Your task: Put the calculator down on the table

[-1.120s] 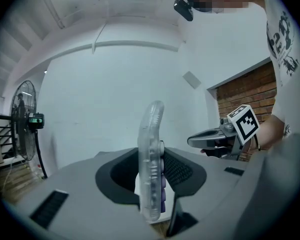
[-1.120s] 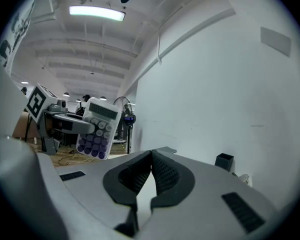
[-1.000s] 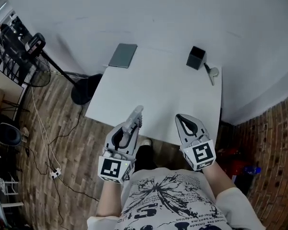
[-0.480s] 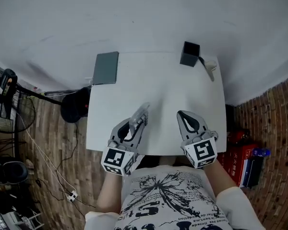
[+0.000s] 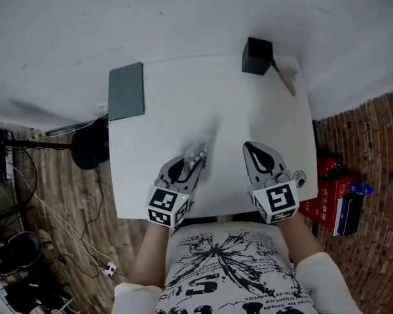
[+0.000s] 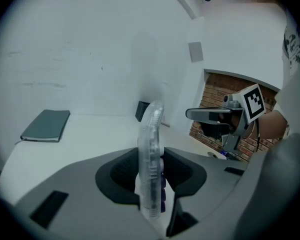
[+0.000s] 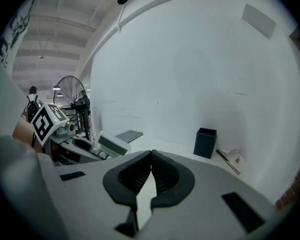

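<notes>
My left gripper [image 5: 195, 157] is shut on a clear-cased calculator [image 6: 151, 159] held on edge between its dark pads; its purple keys face right in the left gripper view. In the head view the calculator [image 5: 198, 154] sticks out ahead of the jaws over the near part of the white table [image 5: 183, 110]. In the right gripper view the calculator [image 7: 111, 144] shows its display at the left. My right gripper [image 5: 254, 150] hangs beside it over the table's near right, jaws shut and empty [image 7: 151, 159].
A grey notebook [image 5: 126, 90] lies at the table's far left corner. A black pen holder [image 5: 257, 56] stands at the far right with a pen and white object [image 5: 287, 77] beside it. A white wall backs the table. A fan base [image 5: 90, 150] stands on the wooden floor at left.
Both grippers have moved forward and down from the table's near edge to over its surface. The calculator stays clamped in the left gripper.
</notes>
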Action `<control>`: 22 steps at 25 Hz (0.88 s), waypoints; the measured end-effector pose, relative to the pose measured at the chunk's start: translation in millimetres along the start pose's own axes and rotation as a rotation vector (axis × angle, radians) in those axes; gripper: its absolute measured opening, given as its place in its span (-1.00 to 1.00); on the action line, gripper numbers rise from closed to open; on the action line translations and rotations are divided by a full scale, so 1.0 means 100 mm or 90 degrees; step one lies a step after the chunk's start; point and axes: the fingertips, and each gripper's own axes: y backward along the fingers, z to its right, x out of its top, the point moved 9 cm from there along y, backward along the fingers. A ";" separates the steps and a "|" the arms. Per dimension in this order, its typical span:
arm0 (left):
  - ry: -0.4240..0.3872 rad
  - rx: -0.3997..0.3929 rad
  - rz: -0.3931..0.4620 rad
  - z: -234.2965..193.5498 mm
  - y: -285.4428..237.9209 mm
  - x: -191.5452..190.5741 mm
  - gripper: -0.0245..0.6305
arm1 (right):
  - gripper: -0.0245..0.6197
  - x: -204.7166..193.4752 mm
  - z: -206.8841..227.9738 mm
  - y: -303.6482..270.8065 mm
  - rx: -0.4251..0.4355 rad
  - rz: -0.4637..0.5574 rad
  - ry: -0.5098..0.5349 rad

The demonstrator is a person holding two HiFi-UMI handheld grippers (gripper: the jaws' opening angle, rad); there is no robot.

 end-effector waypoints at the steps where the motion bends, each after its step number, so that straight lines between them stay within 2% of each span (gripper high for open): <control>1: 0.009 -0.006 -0.008 -0.03 -0.05 -0.04 -0.50 | -0.88 -0.03 0.00 -0.03 -0.002 -0.005 -0.003; 9: 0.117 -0.058 -0.023 -0.21 -0.31 -0.19 -0.49 | -0.88 -0.15 0.03 -0.27 0.000 -0.033 -0.020; 15: 0.154 -0.043 -0.031 -0.30 -0.40 -0.17 -0.47 | -0.88 -0.20 0.06 -0.35 0.005 -0.044 -0.024; 22: 0.170 -0.004 -0.042 -0.48 -0.49 -0.15 -0.40 | -0.88 -0.15 0.11 -0.46 -0.006 -0.048 -0.020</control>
